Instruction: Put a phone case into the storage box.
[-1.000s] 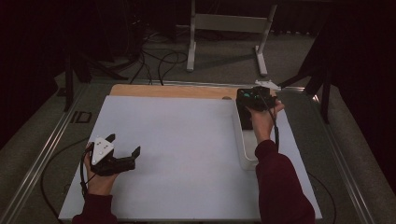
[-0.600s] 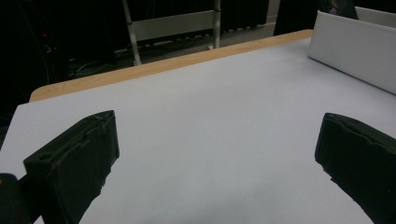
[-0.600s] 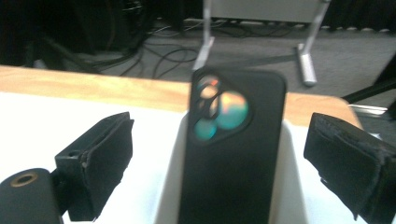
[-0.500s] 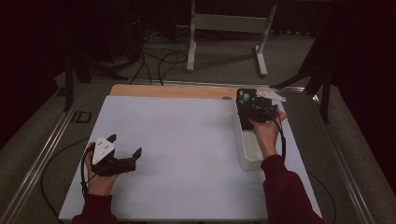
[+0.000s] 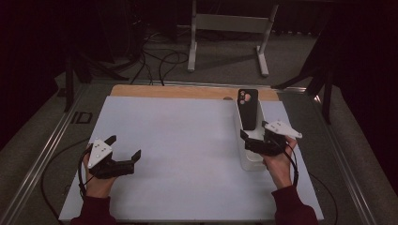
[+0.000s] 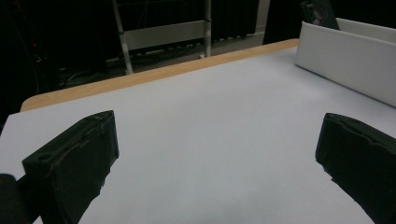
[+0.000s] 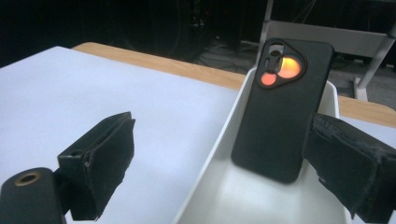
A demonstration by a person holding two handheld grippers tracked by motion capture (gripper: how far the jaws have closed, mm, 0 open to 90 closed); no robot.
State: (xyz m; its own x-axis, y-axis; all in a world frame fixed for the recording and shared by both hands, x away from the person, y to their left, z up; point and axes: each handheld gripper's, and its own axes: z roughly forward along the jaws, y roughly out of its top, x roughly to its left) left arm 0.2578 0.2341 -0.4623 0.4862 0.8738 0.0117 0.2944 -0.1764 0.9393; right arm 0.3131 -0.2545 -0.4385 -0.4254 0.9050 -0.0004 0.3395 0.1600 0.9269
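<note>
Right gripper view: phone case cutout, seemingly orange-lit.

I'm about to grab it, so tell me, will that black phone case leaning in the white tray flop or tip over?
The phone case is probably light and slightly bendy: its camera cutout shows through. Leaning upright against the white tray, a nudge could topple it.

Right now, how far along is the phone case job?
Done: the black phone case leans upright in the far end of the white bin. In hand: nothing; the right gripper is open over the bin, short of the case. The left gripper is open over the white mat. Left: apparently just withdrawing.
</note>
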